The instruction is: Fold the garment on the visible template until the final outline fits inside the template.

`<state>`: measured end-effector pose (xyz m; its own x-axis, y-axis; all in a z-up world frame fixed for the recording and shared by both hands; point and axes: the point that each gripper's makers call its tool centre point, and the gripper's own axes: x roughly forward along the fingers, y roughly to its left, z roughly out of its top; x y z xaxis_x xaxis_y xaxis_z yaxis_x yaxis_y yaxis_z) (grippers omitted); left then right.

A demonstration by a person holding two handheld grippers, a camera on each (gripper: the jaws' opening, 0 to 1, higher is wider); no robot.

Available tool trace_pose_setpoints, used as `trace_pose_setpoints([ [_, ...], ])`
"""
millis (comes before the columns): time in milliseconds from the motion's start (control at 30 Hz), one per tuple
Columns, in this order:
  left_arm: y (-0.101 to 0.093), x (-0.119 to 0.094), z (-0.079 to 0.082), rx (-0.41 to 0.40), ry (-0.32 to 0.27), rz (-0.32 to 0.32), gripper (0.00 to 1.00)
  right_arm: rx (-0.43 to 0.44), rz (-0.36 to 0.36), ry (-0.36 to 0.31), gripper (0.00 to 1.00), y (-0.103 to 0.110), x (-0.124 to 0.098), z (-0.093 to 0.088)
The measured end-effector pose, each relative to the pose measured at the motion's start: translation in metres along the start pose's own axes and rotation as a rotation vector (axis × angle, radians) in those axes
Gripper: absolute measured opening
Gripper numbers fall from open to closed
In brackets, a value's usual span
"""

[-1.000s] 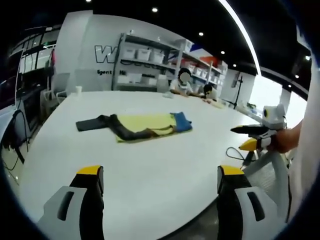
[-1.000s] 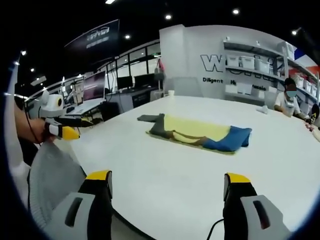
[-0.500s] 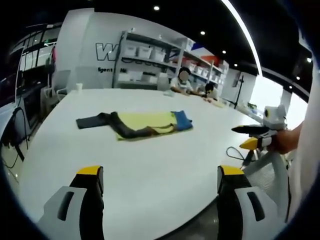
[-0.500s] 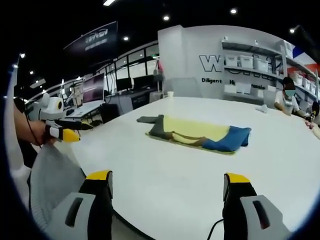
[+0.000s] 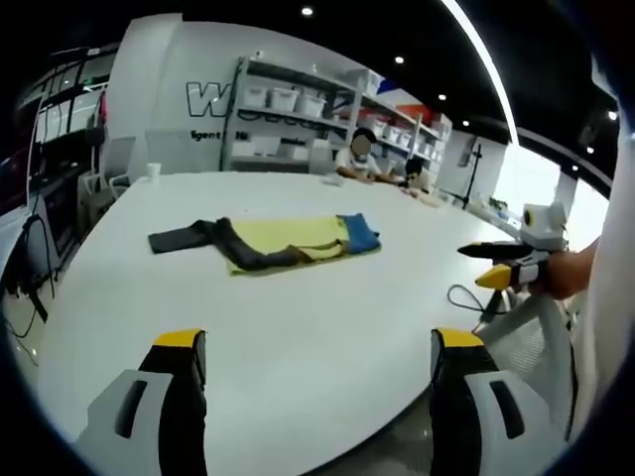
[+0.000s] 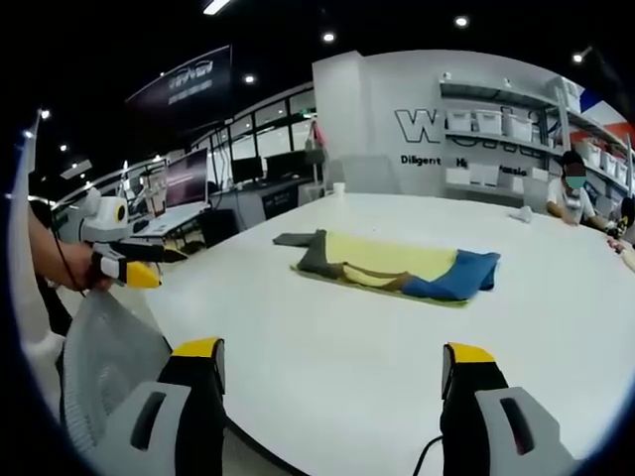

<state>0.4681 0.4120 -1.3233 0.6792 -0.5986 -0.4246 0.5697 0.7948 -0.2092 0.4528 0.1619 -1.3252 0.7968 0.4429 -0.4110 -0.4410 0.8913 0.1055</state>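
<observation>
Two grippers hang off the near edge of the white table [image 5: 298,337], well apart from the garment [image 5: 263,241] (dark, yellow and blue), which lies flat on the yellow template [image 6: 369,279] mid-table. The left gripper [image 5: 313,349] and right gripper [image 6: 332,357] both stand released, holding nothing.

Light: you work under bright ceiling spots and a light strip [image 5: 476,55] | Glare: the window [image 5: 531,183] blows out white; the white table [image 5: 298,317] shows soft sheen | Shadows: faint, diffuse | Quality: your edges bend strongly; distant shelves [image 6: 496,124] look soft; overall slightly blurred.
</observation>
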Motion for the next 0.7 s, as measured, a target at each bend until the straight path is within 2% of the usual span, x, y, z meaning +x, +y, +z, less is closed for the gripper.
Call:
trace_pose_setpoints([
  [133,-0.005,0.001,-0.004,0.036,0.031,-0.032,0.89,-0.012,0.007,0.003,0.84,0.000,0.000,0.000],
  [267,-0.005,0.003,-0.001,0.022,0.038,-0.052,0.82,-0.003,0.011,0.009,0.82,-0.004,0.001,0.000],
  [400,-0.004,0.007,0.001,0.024,0.048,-0.068,0.79,-0.006,0.012,0.020,0.78,-0.010,0.003,0.000],
  [567,-0.010,0.019,0.008,0.033,0.059,-0.109,0.73,-0.009,0.044,0.033,0.69,-0.016,0.009,0.002],
  [700,-0.014,0.030,0.013,0.041,0.066,-0.144,0.70,-0.028,0.058,0.047,0.66,-0.028,0.015,0.004],
])
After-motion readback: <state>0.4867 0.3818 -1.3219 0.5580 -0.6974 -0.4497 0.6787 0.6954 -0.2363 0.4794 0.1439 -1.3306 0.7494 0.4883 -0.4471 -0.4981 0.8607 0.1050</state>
